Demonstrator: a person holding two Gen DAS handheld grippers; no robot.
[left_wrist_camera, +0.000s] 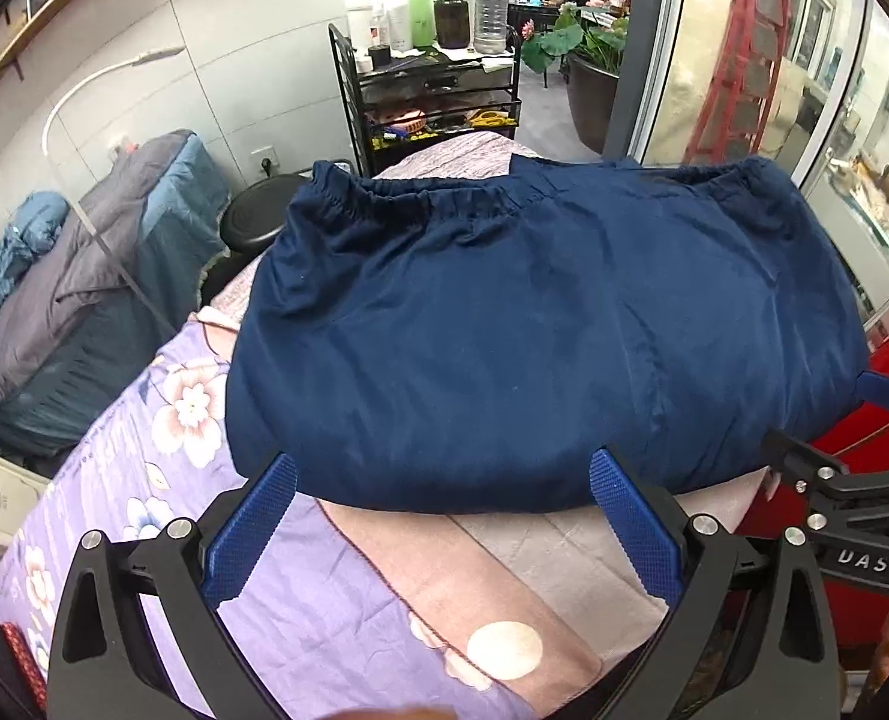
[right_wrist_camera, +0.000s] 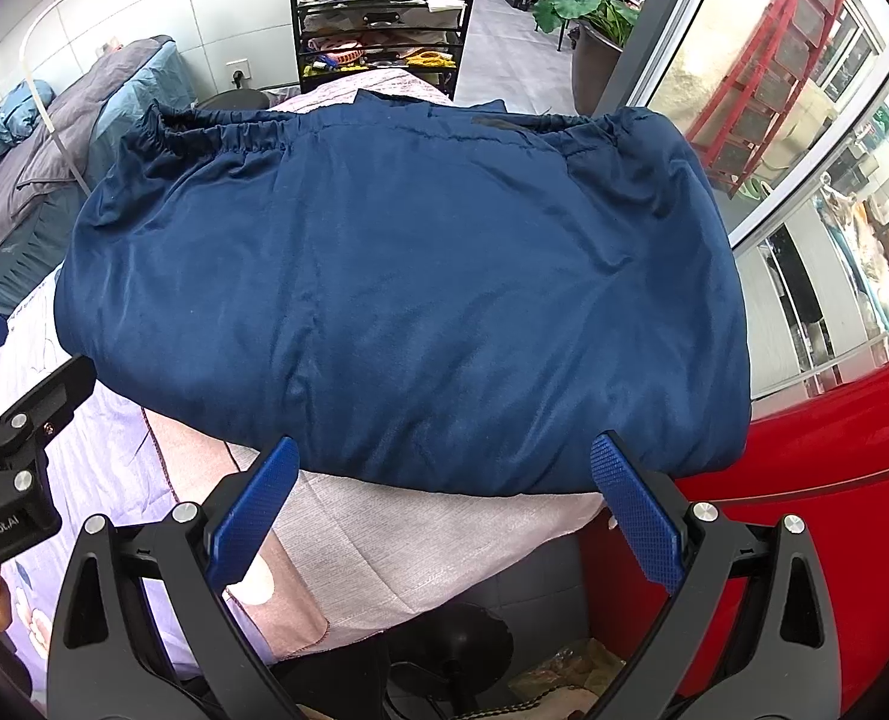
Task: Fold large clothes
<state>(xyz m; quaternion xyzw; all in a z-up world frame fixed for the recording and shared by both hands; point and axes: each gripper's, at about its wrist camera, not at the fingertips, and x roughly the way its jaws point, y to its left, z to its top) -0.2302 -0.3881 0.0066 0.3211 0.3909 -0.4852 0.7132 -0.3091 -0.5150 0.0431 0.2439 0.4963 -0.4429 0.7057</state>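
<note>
1. The dark navy folded fabric garment with an elastic gathered waistband (left_wrist_camera: pixel 540 324) lies flat on the floral purple-and-pink bedsheet (left_wrist_camera: pixel 300 618), its long axis running left to right.
2. The left gripper (left_wrist_camera: pixel 441 501), jaws spread wide and empty, faces the garment's near folded edge.
3. The right gripper (right_wrist_camera: pixel 444 492), jaws likewise apart and empty, faces the same edge, further right.
4. Both sit equally near; judged next: grasp that edge.

Folded garment (left_wrist_camera: pixel 540 324) on bed (left_wrist_camera: pixel 300 600)
</note>
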